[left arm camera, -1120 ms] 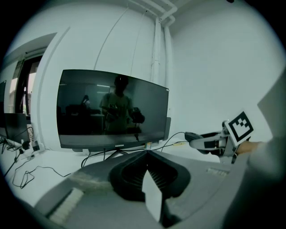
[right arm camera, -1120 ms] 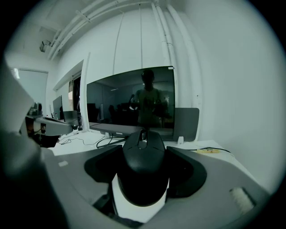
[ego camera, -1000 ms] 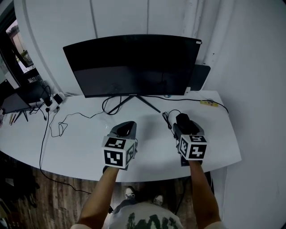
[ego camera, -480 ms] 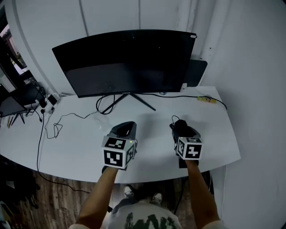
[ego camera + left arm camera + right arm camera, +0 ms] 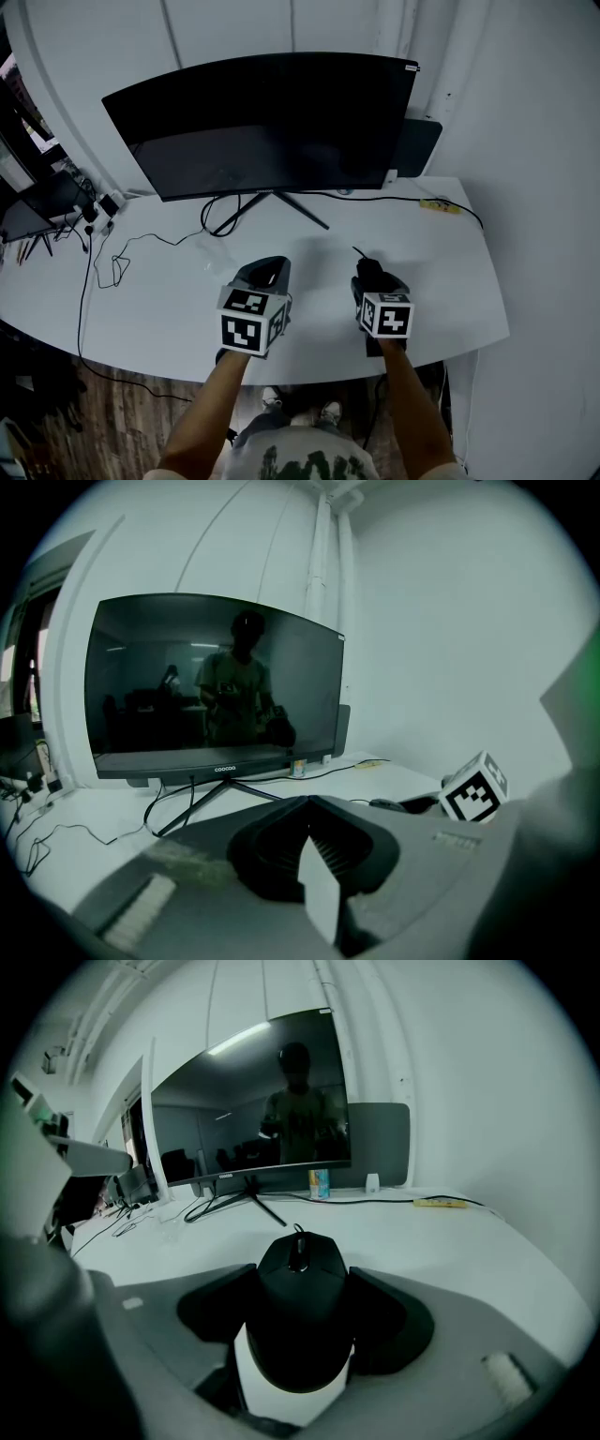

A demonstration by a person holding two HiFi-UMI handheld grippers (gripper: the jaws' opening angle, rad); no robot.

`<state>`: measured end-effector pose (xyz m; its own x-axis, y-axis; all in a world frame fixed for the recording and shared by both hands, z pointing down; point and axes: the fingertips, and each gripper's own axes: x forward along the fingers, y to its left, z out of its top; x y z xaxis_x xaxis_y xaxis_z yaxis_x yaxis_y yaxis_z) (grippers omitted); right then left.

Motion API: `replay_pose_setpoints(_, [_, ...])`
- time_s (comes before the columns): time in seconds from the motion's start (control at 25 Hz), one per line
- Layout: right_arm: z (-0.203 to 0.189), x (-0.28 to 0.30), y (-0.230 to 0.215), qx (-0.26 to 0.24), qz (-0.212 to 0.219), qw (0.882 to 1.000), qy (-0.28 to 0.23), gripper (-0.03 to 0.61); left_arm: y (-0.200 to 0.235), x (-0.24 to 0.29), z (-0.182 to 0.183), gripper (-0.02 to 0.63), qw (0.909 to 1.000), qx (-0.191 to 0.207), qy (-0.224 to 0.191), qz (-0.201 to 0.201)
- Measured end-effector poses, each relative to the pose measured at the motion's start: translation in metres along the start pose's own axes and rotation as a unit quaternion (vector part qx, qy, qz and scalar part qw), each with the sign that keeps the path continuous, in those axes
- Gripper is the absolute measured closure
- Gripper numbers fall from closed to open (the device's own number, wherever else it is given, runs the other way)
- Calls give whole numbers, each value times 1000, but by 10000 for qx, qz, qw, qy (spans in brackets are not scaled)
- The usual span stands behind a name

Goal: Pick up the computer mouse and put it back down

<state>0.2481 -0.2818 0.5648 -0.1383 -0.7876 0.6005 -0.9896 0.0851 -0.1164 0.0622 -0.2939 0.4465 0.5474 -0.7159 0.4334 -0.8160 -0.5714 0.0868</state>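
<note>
Table point(image 5: 159, 281), white with a curved near edge, lying under both grippers. Monitor point(image 5: 262, 122), wide and dark on a splayed stand, well ahead of both grippers at the far side of the table; a person shows reflected in its screen. Left gripper point(image 5: 267, 269), over the table just left of the right gripper, jaws closed together with nothing between them. Right gripper point(image 5: 373, 274), low over the near right part of the table, jaws set wide and clamped on the two flanks of the mouse. Mouse point(image 5: 300, 1307), black, lengthwise between the right gripper's jaws, wheel end pointing past the jaw tips toward the monitor; whether its underside touches the table cannot be told. Cables point(image 5: 117, 267), thin and looped, on the table well left of the left gripper. Yellow strip point(image 5: 439, 206), ahead and right of the right gripper, near the table's far edge.
</note>
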Motion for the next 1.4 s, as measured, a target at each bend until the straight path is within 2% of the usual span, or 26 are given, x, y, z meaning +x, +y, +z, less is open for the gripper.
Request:
replay_pose_setpoints(0.44, [-42, 28, 26, -153, 299, 9983, 484, 268, 11, 1, -11, 609, 9999, -41, 127, 92])
replay_pose_setpoints(0.72, [-59, 37, 30, -526, 201, 9954, 773, 266, 17, 2, -16, 609, 9998, -87, 166, 122])
replay_pose_setpoints(1.08, [-60, 33, 29, -525, 125, 9952, 811, 261, 18, -3, -15, 609, 9998, -117, 99, 121])
replay_pose_setpoints(1.4, [-25, 10, 33, -429, 137, 9980, 446, 262, 21, -19, -8, 609, 9996, -212, -63, 176])
